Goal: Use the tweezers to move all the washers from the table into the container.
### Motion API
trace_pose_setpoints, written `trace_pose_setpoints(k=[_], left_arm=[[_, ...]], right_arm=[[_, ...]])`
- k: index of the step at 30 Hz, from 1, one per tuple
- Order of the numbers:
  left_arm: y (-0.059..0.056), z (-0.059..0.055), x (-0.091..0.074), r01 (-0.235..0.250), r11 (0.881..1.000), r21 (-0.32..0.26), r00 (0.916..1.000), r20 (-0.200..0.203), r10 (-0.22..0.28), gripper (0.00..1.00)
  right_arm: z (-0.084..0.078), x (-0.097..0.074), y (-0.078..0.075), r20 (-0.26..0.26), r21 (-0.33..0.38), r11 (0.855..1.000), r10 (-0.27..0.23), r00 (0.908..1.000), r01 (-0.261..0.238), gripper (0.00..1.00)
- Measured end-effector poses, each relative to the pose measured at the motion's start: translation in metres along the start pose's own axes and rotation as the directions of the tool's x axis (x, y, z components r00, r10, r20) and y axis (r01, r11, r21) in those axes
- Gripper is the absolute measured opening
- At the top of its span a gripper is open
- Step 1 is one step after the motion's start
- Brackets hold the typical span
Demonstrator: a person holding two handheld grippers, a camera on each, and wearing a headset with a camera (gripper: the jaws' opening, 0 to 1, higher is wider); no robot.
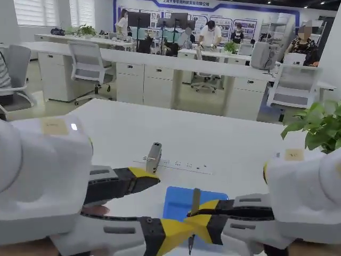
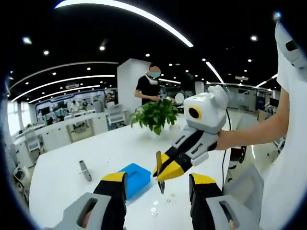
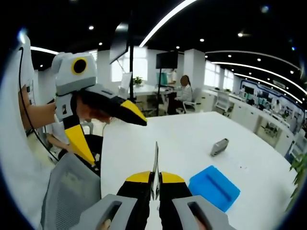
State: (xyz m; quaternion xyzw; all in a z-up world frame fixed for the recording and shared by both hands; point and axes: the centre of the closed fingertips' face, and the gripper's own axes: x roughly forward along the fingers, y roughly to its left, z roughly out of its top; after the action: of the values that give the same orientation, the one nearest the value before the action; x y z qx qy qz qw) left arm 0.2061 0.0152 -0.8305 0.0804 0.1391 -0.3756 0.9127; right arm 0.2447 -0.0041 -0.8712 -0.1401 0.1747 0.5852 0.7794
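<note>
Several small washers lie on the white table, just in front of my left gripper, whose jaws stand wide apart with nothing between them. My right gripper is shut on a pair of thin metal tweezers. Seen in the left gripper view, the tweezers point down over the table beside the blue container. The head view has the tweezers over the blue container, with the left gripper on the left and the right gripper on the right.
A small grey block lies beyond the container, beside a row of tiny specks. A potted plant stands at the table's right edge. Desks, office chairs and people fill the room behind. A person's hand and sleeve hold the right gripper.
</note>
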Motion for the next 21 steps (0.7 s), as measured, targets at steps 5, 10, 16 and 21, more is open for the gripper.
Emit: trace_pose_setpoints(k=[5,10,16,21], left_arm=[[0.007,-0.03,-0.014,-0.132,0.99,-0.044,0.9911,-0.023,0.131,0.62],[0.018,-0.057,-0.026,-0.26,0.961,-0.094,0.9654,-0.046,0.257,0.63],[0.039,-0.096,-0.035,-0.391,0.903,-0.179,0.9203,-0.077,0.383,0.73],[0.047,-0.118,-0.037,-0.47,0.867,-0.163,0.8824,-0.096,0.461,0.76]], right_arm=[[-0.006,0.009,-0.013,0.039,0.027,0.999,-0.042,0.9984,0.041,0.01],[-0.018,0.018,-0.018,0.056,0.048,0.998,-0.048,0.9973,0.045,0.01],[-0.035,0.031,-0.016,0.095,0.118,0.992,-0.048,0.9943,0.036,0.01],[-0.053,0.041,-0.017,0.075,0.085,0.994,-0.072,0.9946,0.065,0.02]])
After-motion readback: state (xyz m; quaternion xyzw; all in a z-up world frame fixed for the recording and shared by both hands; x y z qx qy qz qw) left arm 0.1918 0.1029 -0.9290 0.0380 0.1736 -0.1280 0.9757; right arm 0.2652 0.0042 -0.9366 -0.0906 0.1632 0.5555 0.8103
